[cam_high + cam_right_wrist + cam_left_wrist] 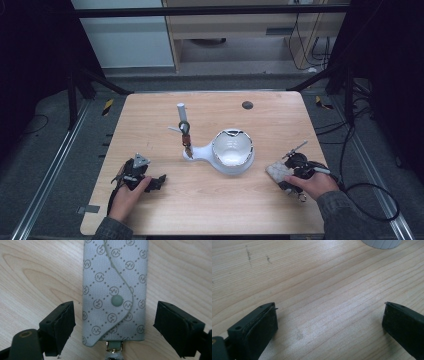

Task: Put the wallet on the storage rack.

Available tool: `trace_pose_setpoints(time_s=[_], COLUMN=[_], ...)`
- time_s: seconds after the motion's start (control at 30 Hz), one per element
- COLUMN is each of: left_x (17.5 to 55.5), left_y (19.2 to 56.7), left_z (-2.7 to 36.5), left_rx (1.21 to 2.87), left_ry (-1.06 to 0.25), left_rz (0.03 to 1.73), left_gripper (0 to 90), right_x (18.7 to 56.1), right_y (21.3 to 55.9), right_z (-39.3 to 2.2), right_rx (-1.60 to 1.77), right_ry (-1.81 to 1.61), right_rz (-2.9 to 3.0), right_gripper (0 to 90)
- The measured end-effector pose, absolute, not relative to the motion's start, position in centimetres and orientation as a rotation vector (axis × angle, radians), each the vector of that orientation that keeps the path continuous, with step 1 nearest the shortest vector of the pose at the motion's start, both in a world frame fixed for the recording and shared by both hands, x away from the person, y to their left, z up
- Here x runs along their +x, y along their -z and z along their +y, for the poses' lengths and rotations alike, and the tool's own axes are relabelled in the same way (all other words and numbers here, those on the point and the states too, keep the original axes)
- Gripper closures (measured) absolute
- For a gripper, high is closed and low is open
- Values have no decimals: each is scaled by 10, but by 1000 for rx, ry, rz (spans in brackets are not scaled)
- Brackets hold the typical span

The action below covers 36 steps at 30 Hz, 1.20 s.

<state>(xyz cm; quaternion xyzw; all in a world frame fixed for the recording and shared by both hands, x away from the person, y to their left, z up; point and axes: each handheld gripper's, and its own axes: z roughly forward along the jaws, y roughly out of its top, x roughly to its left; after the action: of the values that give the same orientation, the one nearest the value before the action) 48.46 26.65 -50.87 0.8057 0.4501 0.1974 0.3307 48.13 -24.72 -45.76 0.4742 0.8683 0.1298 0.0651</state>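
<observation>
The grey key pouch [114, 292] with its monogram print and snap button lies flat on the counter [210, 205], right of the white bowl-shaped holder [232, 152] and well out toward the counter's right edge. It sits squarely between the jaws of the right tool [113, 325], its long axis running straight away from that tool, so the jaws stand on either side of its narrow width. A small metal clasp pokes out of the pouch's near end, down where the jaws begin. Those jaws are spread wide, a clear strip of bare wood showing between each pad and the fabric, so the tool has hold of nothing yet; I'd judge a plain squeeze across the short side would take it, with no turning of the wrist needed. From the high view the pouch [278, 171] shows as a pale patch just ahead of the right hand [315, 184], on the side toward the white holder. The left tool [329, 320] is on the far side of the white holder from the pouch, resting low over bare counter with its jaws equally wide apart and empty, the holder's ribbed white edge [382, 243] showing beyond them. The right hand is plainly the nearer one to the pouch. A dark ring and a white post stand on the holder's stem, behind and left of the bowl.
</observation>
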Motion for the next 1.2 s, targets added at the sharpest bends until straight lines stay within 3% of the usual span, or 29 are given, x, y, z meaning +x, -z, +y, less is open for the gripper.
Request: trace_pose_setpoints(time_s=[0.7, 1.2], left_x=[485, 485], left_y=[509, 509], left_z=[266, 265], left_rx=[2108, 2108], left_ry=[-512, -512], left_rz=[1167, 1167], left_gripper=[0, 0], right_x=[479, 472], right_y=[467, 449], right_z=[-247, -245], right_rx=[1435, 1296], right_ry=[-321, -324], right_rz=[2628, 2662], right_gripper=[276, 322])
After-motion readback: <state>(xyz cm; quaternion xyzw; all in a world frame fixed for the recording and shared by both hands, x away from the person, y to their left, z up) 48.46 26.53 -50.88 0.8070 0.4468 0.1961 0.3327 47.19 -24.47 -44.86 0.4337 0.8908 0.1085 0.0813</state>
